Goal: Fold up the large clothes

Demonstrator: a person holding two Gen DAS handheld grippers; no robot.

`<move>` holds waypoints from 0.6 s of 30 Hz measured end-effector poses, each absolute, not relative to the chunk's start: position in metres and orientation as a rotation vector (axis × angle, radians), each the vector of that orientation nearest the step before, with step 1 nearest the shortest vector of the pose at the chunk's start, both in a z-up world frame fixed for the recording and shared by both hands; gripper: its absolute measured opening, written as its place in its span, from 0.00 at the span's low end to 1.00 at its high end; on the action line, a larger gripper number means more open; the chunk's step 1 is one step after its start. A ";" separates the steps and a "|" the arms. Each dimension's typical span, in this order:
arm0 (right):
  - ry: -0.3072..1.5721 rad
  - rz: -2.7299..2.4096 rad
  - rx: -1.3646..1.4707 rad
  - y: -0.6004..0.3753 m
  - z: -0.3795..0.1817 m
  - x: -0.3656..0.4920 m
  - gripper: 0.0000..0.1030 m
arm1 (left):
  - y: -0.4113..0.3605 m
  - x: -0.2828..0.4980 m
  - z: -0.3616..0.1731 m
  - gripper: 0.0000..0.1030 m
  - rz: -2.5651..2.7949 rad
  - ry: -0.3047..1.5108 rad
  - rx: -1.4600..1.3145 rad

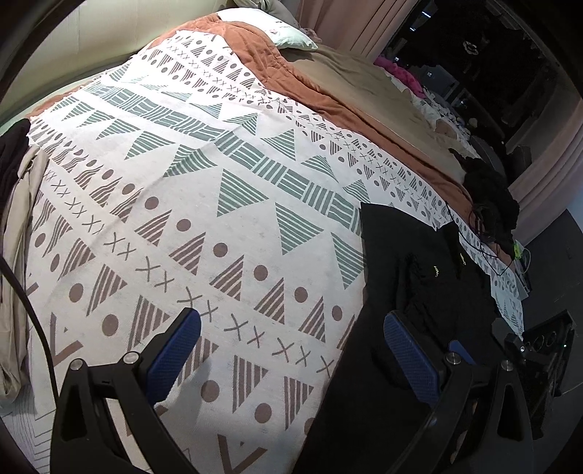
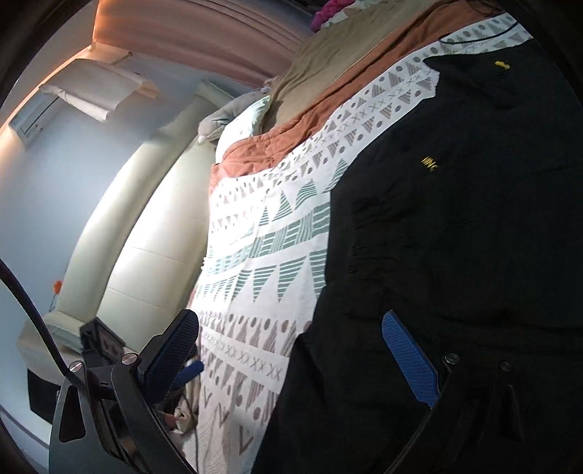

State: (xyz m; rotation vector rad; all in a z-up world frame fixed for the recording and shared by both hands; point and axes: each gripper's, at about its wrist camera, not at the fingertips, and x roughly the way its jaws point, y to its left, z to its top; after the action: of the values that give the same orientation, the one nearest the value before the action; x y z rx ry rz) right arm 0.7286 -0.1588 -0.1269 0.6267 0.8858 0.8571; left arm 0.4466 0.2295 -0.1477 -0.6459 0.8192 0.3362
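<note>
Left wrist view, black garment (image 1: 419, 291) beside open left tool (image 1: 291, 350)

A white bedspread printed with grey-green and brown triangles, dots and crosses (image 1: 204, 204) spreads ahead of the jaws. Beyond it lie a rust-orange quilt (image 1: 251, 47), a tan blanket (image 1: 357, 91) and a pale pillow (image 1: 291, 34). Far left of the jaws hangs a beige cloth (image 1: 18, 233). A padded cream headboard (image 2: 145, 204) rises behind.
</note>
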 end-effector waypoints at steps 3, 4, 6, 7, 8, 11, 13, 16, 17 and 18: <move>0.877 0.769 0.595 -0.180 -0.114 0.727 0.98 | 0.218 0.442 -0.130 1.00 0.322 0.808 -0.593; 0.875 0.739 0.578 -0.186 -0.108 0.723 0.98 | 0.215 0.441 -0.126 1.00 0.320 0.810 -0.574; 0.870 0.686 0.545 -0.196 -0.103 0.715 0.98 | 0.209 0.436 -0.120 1.00 0.314 0.812 -0.557; 0.868 0.656 0.519 -0.202 -0.100 0.711 0.98 | 0.205 0.433 -0.117 1.00 0.306 0.810 -0.560; 0.865 0.633 0.494 -0.206 -0.097 0.707 0.98 | 0.203 0.430 -0.115 1.00 0.301 0.807 -0.565; 0.841 0.547 0.446 -0.226 -0.081 0.693 0.98 | 0.195 0.416 -0.106 1.00 0.283 0.788 -0.573; 0.818 0.527 0.465 -0.235 -0.070 0.677 0.98 | 0.186 0.406 -0.101 1.00 0.273 0.776 -0.568; 0.784 0.487 0.460 -0.256 -0.063 0.646 0.98 | 0.174 0.391 -0.097 1.00 0.272 0.752 -0.567; 0.771 0.482 0.466 -0.264 -0.060 0.631 0.98 | 0.171 0.387 -0.095 1.00 0.275 0.741 -0.568; 0.757 0.483 0.476 -0.270 -0.058 0.623 0.98 | 0.167 0.382 -0.095 1.00 0.281 0.729 -0.567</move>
State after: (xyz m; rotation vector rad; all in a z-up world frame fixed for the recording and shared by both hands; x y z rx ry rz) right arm 0.6234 -0.2701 -0.0577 0.4758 0.7574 0.4827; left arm 0.3824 0.1675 -0.0948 -0.5674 0.7292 0.2808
